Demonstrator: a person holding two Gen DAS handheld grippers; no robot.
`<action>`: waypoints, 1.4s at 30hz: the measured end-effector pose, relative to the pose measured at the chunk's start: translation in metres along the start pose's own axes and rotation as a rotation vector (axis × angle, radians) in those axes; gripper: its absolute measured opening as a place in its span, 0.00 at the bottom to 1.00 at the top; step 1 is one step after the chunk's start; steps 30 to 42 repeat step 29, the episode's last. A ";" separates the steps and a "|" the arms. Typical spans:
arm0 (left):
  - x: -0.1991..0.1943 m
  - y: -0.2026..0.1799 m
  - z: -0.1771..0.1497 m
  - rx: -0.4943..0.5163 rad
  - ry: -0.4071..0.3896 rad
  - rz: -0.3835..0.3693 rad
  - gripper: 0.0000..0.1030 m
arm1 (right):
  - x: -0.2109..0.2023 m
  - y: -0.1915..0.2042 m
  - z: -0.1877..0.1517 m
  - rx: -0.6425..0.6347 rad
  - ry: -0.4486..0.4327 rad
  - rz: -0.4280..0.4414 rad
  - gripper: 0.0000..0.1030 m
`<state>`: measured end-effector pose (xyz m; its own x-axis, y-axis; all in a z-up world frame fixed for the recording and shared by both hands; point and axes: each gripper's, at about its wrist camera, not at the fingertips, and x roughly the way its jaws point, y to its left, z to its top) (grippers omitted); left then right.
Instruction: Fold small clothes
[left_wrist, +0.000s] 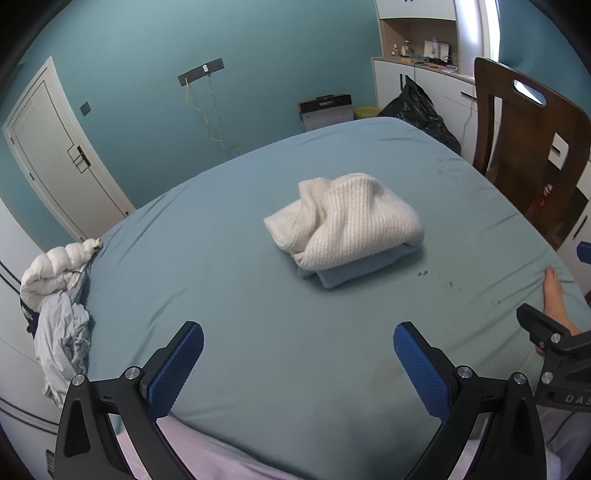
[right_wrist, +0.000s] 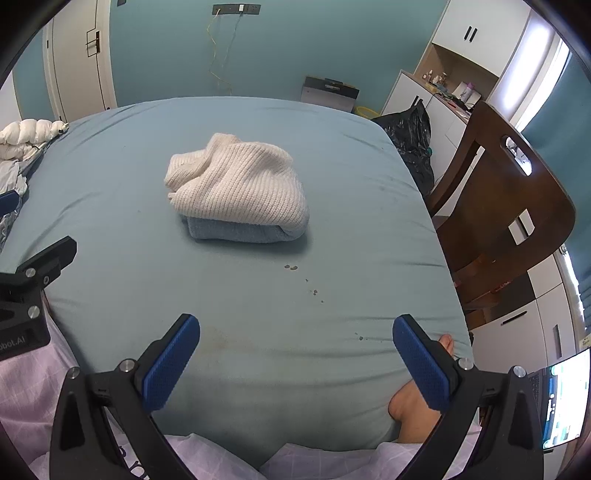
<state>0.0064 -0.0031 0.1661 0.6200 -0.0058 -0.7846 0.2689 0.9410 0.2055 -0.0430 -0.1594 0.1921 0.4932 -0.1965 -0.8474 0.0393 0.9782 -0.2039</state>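
A cream knitted garment (left_wrist: 351, 218) (right_wrist: 240, 184) lies loosely bundled on top of a folded light-blue garment (left_wrist: 351, 267) (right_wrist: 236, 230) in the middle of the blue bed sheet (left_wrist: 258, 295) (right_wrist: 258, 314). My left gripper (left_wrist: 298, 360) hovers well in front of the pile, open and holding nothing. My right gripper (right_wrist: 295, 354) hangs likewise near the bed's front edge, open and holding nothing. Each gripper's body shows at the edge of the other's view.
A heap of white and grey clothes (left_wrist: 59, 295) (right_wrist: 22, 147) lies at the bed's left edge. A wooden chair (left_wrist: 528, 147) (right_wrist: 509, 206) and a black bag (left_wrist: 421, 110) (right_wrist: 410, 136) stand to the right. A person's bare foot (left_wrist: 554, 295) (right_wrist: 421, 398) rests on the sheet.
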 end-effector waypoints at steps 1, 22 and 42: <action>0.000 0.000 0.000 0.003 0.000 0.002 1.00 | 0.000 -0.001 0.000 0.006 0.003 0.004 0.99; 0.006 -0.011 -0.005 0.058 0.011 0.027 1.00 | 0.008 -0.002 -0.001 0.036 0.070 0.038 0.99; 0.001 -0.013 -0.006 0.071 -0.007 0.025 1.00 | 0.013 -0.006 -0.002 0.069 0.105 0.064 0.99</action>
